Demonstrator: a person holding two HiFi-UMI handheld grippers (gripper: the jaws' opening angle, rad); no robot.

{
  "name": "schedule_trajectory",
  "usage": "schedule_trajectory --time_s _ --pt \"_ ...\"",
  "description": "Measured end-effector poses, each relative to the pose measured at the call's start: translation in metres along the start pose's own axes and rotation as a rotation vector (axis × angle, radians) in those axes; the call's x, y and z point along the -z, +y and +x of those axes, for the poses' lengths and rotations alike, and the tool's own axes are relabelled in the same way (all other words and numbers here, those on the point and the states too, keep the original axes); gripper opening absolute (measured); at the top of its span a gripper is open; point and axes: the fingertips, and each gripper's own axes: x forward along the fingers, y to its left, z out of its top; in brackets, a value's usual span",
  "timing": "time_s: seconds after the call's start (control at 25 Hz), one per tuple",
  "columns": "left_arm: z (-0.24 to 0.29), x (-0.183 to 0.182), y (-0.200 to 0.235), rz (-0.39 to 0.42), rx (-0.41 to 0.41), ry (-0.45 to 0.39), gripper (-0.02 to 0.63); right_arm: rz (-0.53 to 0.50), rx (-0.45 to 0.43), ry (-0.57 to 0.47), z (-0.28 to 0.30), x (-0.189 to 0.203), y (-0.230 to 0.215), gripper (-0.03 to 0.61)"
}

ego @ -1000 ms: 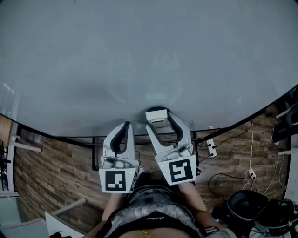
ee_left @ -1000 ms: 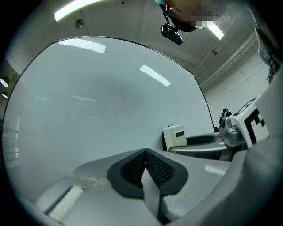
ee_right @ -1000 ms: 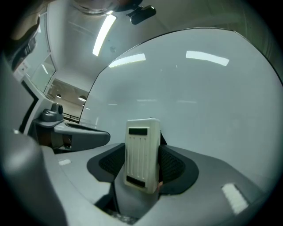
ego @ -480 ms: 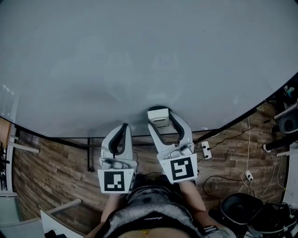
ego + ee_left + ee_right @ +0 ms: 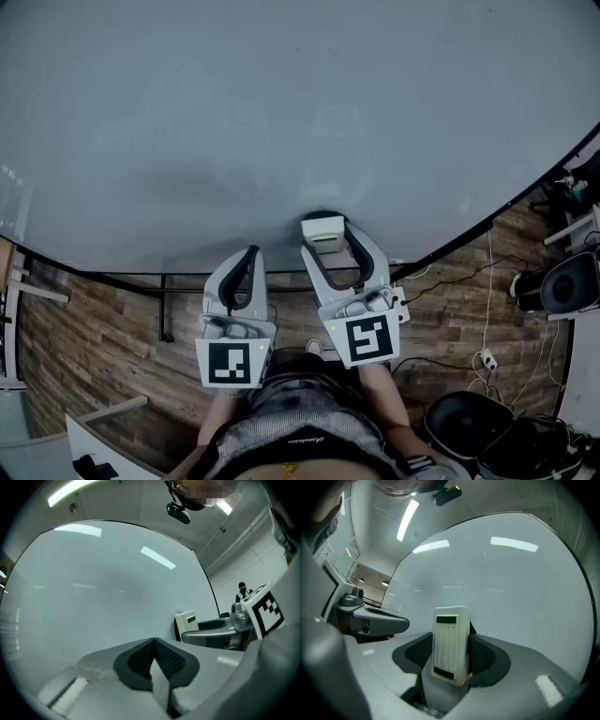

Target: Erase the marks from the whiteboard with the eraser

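Observation:
The whiteboard [image 5: 281, 112] fills the upper part of the head view; its surface looks plain, with no marks that I can make out. My right gripper [image 5: 324, 232] is shut on the white eraser [image 5: 323, 234], held near the board's lower edge. In the right gripper view the eraser [image 5: 451, 641] stands upright between the dark pads [image 5: 485, 654], facing the whiteboard [image 5: 497, 583]. My left gripper [image 5: 251, 255] hangs just left of it, shut with nothing between its pads [image 5: 140, 660]. The left gripper view also shows the eraser [image 5: 187, 622] off to the right.
Below the board runs a black frame [image 5: 178, 279] over a wood floor [image 5: 103, 337]. Cables and a power strip [image 5: 486, 358] lie on the floor at right, beside a dark round stool [image 5: 466, 422] and a speaker-like object [image 5: 568, 286]. A person [image 5: 242, 591] stands far off.
The head view has shifted: the board's right edge and the floor objects have moved. Both grippers keep nearly the same pose, the right one still holding the eraser at the board's lower edge.

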Motion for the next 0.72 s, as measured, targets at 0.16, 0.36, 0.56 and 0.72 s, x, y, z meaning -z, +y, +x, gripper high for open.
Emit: schedule_trajectory --time_s 0.16,0.36,0.56,0.72 --pt "0.018 -0.004 -0.046 0.008 0.019 -0.01 0.005 -0.001 0.005 -0.001 -0.023 0.005 -0.04 0.245" --pt "0.035 -0.001 -0.071 -0.005 0.03 -0.006 0.005 -0.002 0.009 0.002 -0.033 0.011 -0.067 0.247" --pt "0.047 -0.002 -0.092 -0.004 0.041 -0.01 0.005 0.019 0.044 0.009 -0.05 0.018 -0.101 0.247" --pt "0.051 -0.001 -0.101 -0.006 0.048 -0.003 0.005 0.013 0.081 0.004 -0.064 0.023 -0.13 0.247"
